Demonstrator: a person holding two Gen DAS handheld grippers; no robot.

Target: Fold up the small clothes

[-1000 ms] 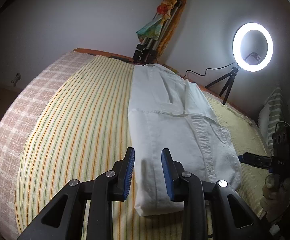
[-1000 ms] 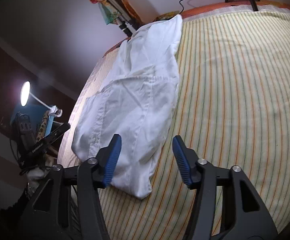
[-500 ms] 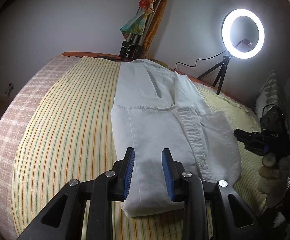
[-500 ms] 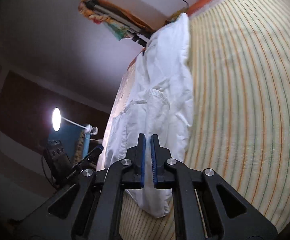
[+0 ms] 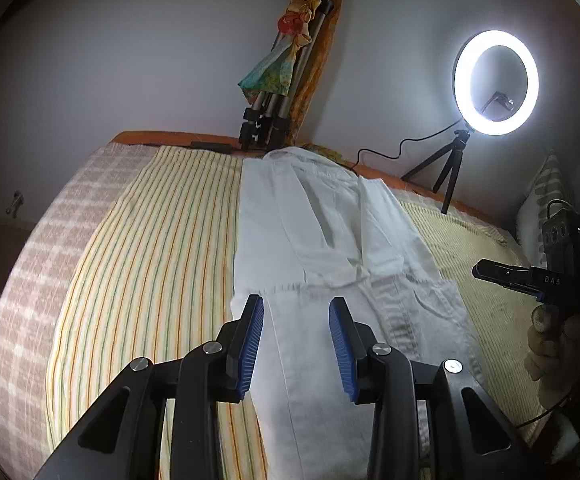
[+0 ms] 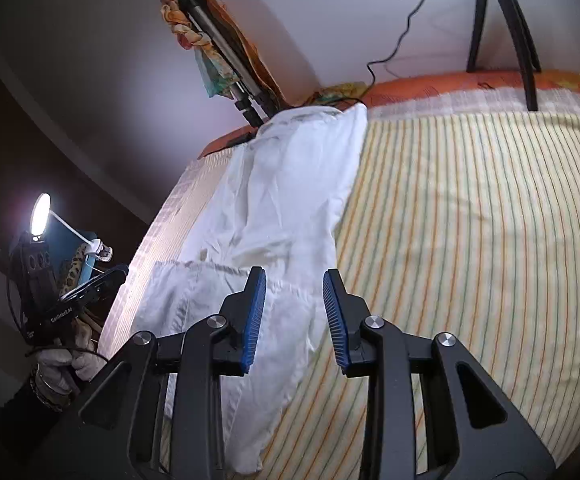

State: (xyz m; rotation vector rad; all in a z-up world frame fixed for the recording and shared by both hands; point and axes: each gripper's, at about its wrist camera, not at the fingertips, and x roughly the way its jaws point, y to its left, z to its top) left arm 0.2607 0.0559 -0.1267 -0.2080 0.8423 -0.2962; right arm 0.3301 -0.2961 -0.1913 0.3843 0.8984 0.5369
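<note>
My white shirt [image 5: 330, 264] lies lengthwise on the striped bedspread [image 5: 149, 260], near end doubled over. Left gripper [image 5: 296, 344] and right gripper [image 6: 294, 318] hover empty, jaws opening. It looks light and limp (likely to sag), so I'd pinch the near corners.

1 white shirt [image 5: 330, 248], 2 claws, 1 ring light [image 5: 496, 82], 2 tripods, 1 striped sheet [image 5: 149, 248], 1 pillow [image 5: 546, 196]

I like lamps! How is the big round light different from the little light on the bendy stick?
The ring light is a hollow glowing circle; the small lamp is a solid oval. The ring light stands on a black tripod; the small lamp sits on a white bendy neck. Both are switched on and shine white.
</note>
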